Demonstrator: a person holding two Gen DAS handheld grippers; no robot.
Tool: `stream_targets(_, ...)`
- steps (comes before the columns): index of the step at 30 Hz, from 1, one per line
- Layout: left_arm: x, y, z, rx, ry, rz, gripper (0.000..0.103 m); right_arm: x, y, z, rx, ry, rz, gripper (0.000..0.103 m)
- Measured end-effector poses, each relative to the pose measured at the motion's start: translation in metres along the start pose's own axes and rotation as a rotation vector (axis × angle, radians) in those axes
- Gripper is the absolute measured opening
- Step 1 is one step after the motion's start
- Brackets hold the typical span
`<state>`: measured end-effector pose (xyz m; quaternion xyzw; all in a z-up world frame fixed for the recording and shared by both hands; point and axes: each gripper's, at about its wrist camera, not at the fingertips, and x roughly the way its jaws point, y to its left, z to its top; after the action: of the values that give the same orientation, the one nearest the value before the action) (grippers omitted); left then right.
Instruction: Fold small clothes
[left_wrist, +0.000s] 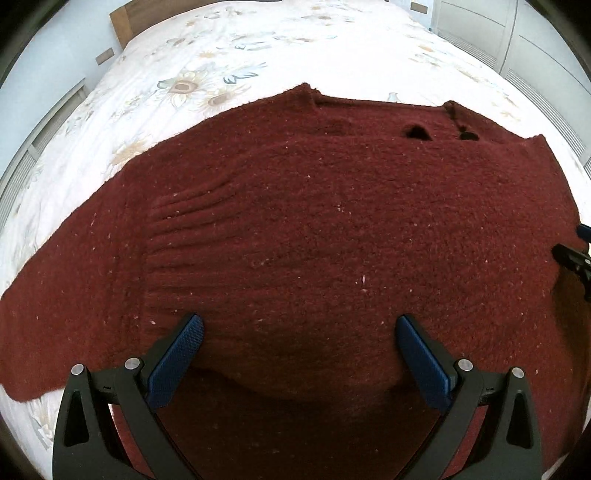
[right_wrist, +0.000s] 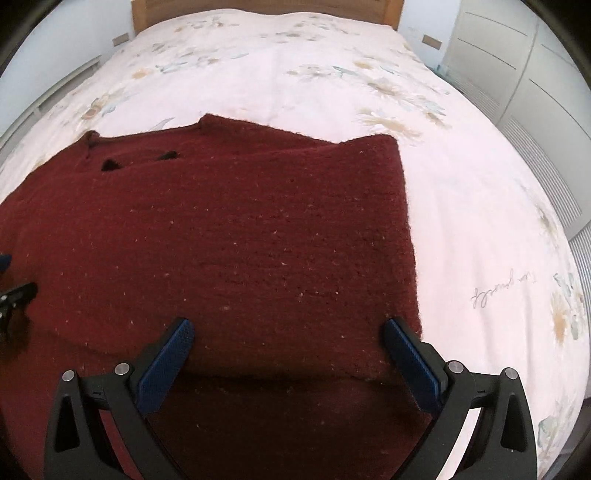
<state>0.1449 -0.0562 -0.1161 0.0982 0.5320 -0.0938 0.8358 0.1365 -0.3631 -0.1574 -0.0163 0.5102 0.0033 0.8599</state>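
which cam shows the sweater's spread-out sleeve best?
Left wrist. The dark red knitted sweater has its sleeve laid out flat across the white floral bedspread, visible right to the cuff. The right wrist view shows only the body and the opposite, folded-in side; that sleeve is out of frame.

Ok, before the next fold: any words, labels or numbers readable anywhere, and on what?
Cursive handwriting printed on the floral bedspread, to the right of the dark red knitted sweater: it appears upside down from the right wrist view and is too small to read reliably.
Tiny embossed marks on the right hand-held gripper: too small to read.
Nothing else legible.
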Motion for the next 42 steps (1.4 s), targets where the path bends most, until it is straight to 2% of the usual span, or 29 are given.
stream_targets(5,0.004,-0.005,0.005,-0.016,0.017,0.010,0.102,0.007,0.005,-0.007,-0.011,-0.021,-0.009,0.103)
stream_targets(12,0.000,-0.012,0.004,-0.037,-0.020,0.007,0.102,-0.005,0.005,-0.004,0.000,-0.005,0.000,0.103)
stream_targets(18,-0.031,0.017,-0.003,-0.172,-0.013,-0.065,0.102,-0.042,-0.001,-0.005,0.020,-0.027,0.030,0.103)
stream_targets(20,-0.047,0.037,-0.008,-0.229,-0.038,-0.072,0.102,-0.052,-0.005,-0.006,0.034,-0.034,0.044,0.102)
stream_targets(25,-0.082,0.104,-0.025,-0.387,-0.080,-0.002,0.102,-0.083,-0.002,-0.023,0.052,-0.051,0.061,0.102)
stream_targets(30,-0.091,0.185,-0.053,-0.628,-0.030,0.083,0.102,-0.101,-0.005,-0.022,0.067,-0.058,0.055,0.103)
stream_targets(35,-0.094,0.259,-0.094,-0.917,0.016,0.179,0.102,-0.103,-0.002,-0.023,0.062,-0.041,0.046,0.103)
stream_targets(37,-0.102,0.288,-0.109,-1.011,0.022,0.189,0.102,-0.103,0.000,-0.023,0.060,-0.031,0.043,0.103)
stream_targets(39,-0.098,0.305,-0.115,-1.069,0.023,0.178,0.102,-0.101,0.000,-0.023,0.062,-0.025,0.040,0.103)
stream_targets(42,-0.100,0.333,-0.121,-1.096,0.039,0.182,0.102,-0.099,0.001,-0.021,0.060,-0.021,0.032,0.103)
